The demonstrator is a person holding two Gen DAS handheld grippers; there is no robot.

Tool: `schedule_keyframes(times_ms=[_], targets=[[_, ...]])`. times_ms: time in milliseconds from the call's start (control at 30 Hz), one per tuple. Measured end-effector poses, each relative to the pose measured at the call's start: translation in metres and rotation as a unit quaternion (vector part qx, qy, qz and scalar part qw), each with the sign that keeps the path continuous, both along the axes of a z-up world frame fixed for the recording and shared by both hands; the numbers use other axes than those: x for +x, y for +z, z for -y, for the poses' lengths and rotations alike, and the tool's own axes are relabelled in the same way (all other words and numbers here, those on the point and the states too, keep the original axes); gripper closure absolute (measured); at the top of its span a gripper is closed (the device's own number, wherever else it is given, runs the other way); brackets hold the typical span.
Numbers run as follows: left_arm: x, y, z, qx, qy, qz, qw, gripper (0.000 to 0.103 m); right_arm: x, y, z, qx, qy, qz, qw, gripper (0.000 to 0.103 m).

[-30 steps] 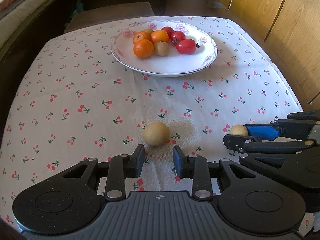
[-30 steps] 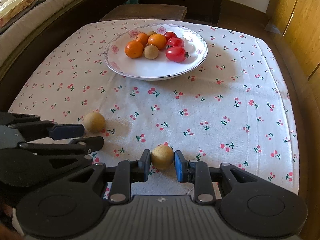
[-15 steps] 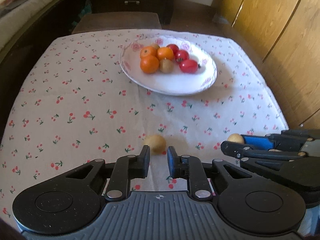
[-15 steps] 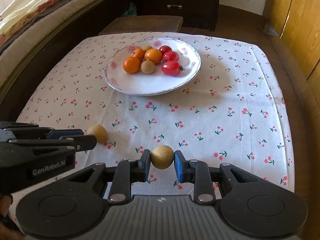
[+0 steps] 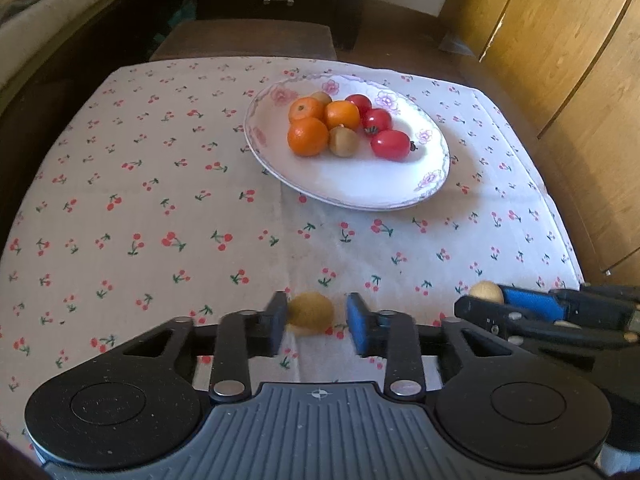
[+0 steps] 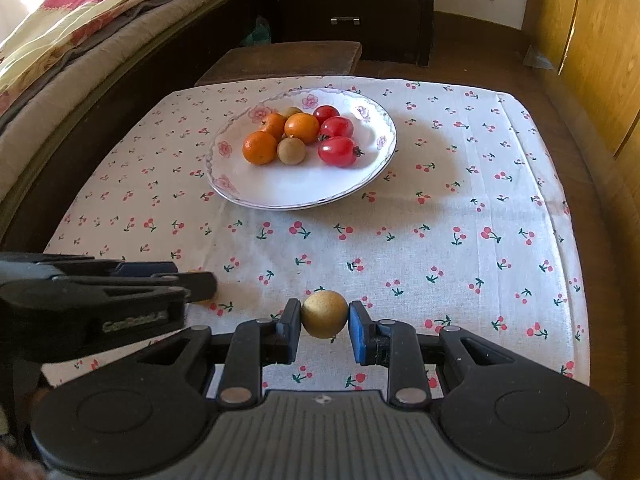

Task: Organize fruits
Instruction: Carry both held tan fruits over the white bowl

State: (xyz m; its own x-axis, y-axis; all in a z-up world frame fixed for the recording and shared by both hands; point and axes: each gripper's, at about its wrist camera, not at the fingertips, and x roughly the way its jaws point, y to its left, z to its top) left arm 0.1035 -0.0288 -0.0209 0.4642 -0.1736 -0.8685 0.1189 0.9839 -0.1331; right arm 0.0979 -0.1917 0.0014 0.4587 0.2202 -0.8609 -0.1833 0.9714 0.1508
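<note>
My right gripper (image 6: 324,330) is clamped on a tan round fruit (image 6: 324,314), both pads touching its sides, raised above the cherry-print cloth (image 6: 460,208) that covers the worktop. My left gripper (image 5: 316,330) has its jaws apart around a second tan fruit (image 5: 310,313); the left pad appears to touch the fruit, while a gap shows before the blue right pad. I cannot tell whether this fruit rests on the cloth. Farther back, a flowered white plate (image 5: 360,188) sits on the cloth and holds three oranges (image 5: 307,136), three red tomatoes (image 5: 390,144) and two more tan fruits (image 5: 343,141), grouped toward its far side. A bed (image 6: 60,40) stands to the left of the worktop.
</note>
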Motion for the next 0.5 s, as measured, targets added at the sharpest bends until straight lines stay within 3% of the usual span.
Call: schedule_keyframes(times_ms=[167, 500], targets=[[0.004, -0.008, 0.005, 0.02, -0.001, 0.001, 0.9998, 0.056, 0.004, -0.004, 0.001, -0.001, -0.002, -0.006, 1.0, 0.076], [0.005, -0.016, 0.004, 0.019, 0.003, -0.015, 0.9997, 0.066, 0.006, -0.005, 0.003, 0.0, -0.007, -0.008, 1.0, 0.076]])
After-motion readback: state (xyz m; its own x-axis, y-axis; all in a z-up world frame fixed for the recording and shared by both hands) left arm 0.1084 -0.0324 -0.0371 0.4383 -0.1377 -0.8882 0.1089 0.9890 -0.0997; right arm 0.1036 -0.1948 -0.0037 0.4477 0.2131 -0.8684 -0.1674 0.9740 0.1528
